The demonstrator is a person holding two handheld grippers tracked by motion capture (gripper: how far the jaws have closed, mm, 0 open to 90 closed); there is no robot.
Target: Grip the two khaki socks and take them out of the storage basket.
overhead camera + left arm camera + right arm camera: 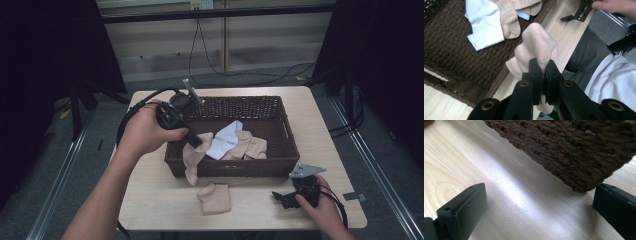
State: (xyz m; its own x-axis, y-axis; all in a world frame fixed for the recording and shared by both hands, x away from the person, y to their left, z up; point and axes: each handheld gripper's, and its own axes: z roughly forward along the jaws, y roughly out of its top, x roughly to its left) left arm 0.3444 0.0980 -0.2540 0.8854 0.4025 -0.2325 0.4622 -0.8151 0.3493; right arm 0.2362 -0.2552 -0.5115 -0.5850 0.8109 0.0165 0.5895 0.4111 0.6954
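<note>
My left gripper (pixel 196 141) is shut on a beige sock (pixel 194 159) that hangs over the front left rim of the brown wicker basket (pixel 270 107). From the left gripper view the sock (pixel 537 47) bulges up between the closed jaws. Inside the basket lie a white sock (pixel 223 140) and another beige sock (pixel 250 146). One more beige sock (pixel 215 198) lies flat on the table in front of the basket. My right gripper (pixel 281 198) rests on the table near the front right corner, jaws wide apart with nothing between them, the basket corner (pixel 584 157) just ahead.
The light wooden table (pixel 150 200) carries the basket at its middle. A person's grey trouser leg (pixel 586 62) and white shirt (pixel 616 82) sit below the table edge. Cables (pixel 210 65) trail on the floor behind the table.
</note>
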